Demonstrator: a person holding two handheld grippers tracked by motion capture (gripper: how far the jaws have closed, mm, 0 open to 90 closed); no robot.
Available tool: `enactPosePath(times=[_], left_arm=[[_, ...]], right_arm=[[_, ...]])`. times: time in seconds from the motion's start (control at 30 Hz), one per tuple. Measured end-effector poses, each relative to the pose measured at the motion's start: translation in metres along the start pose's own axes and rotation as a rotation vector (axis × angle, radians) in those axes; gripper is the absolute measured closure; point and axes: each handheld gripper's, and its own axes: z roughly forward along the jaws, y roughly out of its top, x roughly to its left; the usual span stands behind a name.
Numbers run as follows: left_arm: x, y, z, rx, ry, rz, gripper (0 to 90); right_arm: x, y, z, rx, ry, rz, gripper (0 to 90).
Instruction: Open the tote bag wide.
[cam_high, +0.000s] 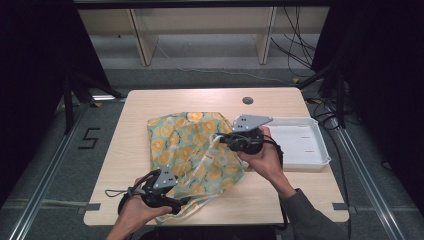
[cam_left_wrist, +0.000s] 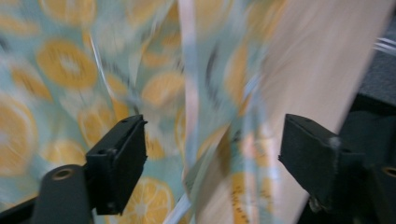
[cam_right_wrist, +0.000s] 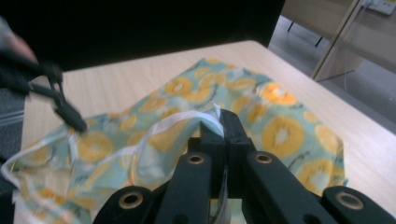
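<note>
Orange-slice print cloth bag lies rumpled mid-table, w/ white tray just beside it. Right gripper is pinched tight on the bag's white strap. Left gripper at the bag's near edge, jaws spread wide, fabric between but not pressed.

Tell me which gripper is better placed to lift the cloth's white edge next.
Right, probably. The right gripper is already shut on the white edge of the cloth. The left gripper stands open over the cloth's near end, gripping nothing.

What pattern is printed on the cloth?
Orange citrus slices on pale teal, on the cloth; it shows best in the right gripper view.
</note>
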Motion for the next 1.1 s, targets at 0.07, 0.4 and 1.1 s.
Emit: enactPosePath(times=[0.07, 0.4, 1.1], left_arm=[[0.005, -0.005, 0.012, 0.011, 0.025, 0.015, 30.7], [0.094, 0.029, -0.024, -0.260, -0.011, -0.157, 88.0], [0.159, 0.053, 0.013, -0.148, 0.068, -0.329, 88.8]], right_arm=[[-0.005, 0.007, 0.004, -0.014, -0.001, -0.009, 90.0], [-0.052, 0.015, 0.030, 0.067, -0.094, 0.035, 89.8], [0.016, -0.013, 0.009, 0.309, -0.031, -0.062, 29.6]])
